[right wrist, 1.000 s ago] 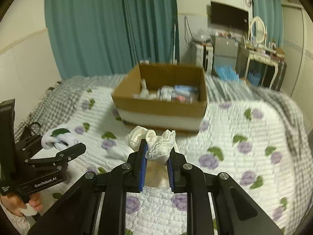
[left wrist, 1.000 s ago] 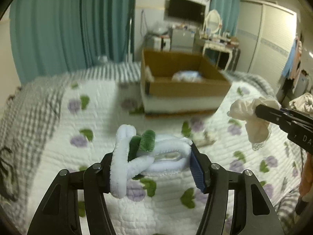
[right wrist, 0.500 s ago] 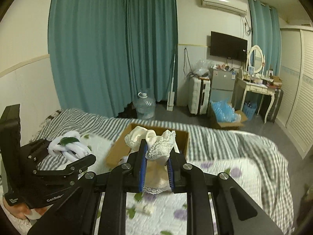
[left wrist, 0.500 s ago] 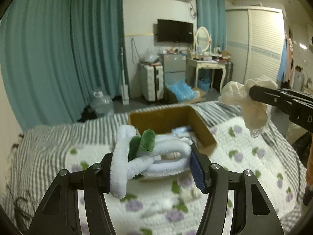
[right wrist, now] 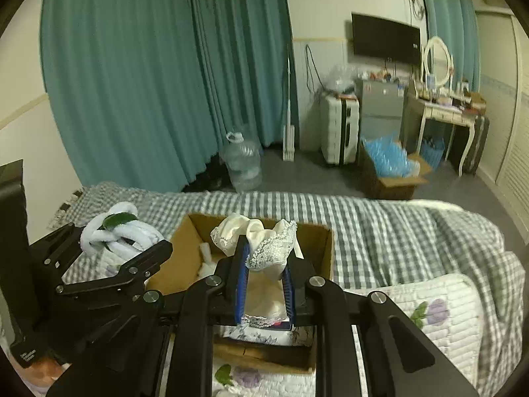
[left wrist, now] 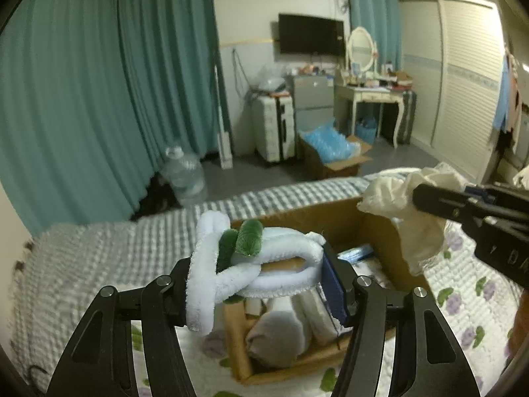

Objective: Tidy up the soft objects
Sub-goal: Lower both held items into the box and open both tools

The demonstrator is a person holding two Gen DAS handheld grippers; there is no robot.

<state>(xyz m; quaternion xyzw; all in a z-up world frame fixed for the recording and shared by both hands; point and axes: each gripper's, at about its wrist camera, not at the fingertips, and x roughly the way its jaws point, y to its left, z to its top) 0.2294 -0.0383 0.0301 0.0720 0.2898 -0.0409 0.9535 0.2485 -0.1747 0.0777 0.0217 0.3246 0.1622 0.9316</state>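
My left gripper [left wrist: 261, 271] is shut on a white fuzzy looped plush with green bits [left wrist: 274, 251] and holds it over the open cardboard box [left wrist: 334, 218] on the bed. My right gripper [right wrist: 264, 264] is shut on a cream lace-edged cloth [right wrist: 264, 238], also above the box [right wrist: 325, 254]. In the left wrist view the right gripper [left wrist: 426, 198] comes in from the right with the cloth [left wrist: 410, 211] hanging over the box's far right corner. The right wrist view shows the left gripper [right wrist: 119, 238] at the left with the plush [right wrist: 125, 228]. Soft items, one of them grey [left wrist: 277, 337], lie in the box.
The box rests on a floral quilt [left wrist: 463, 301] over a grey gingham blanket [left wrist: 99, 251]. Beyond the bed's far edge are a water jug [left wrist: 185, 175], a suitcase [left wrist: 274, 125], a floor box of blue plastic [left wrist: 334, 152], a dressing table [left wrist: 370, 92] and teal curtains.
Both grippers have travelled forward and upward from the quilt to above the box, which now lies under them. Each still holds its same item.
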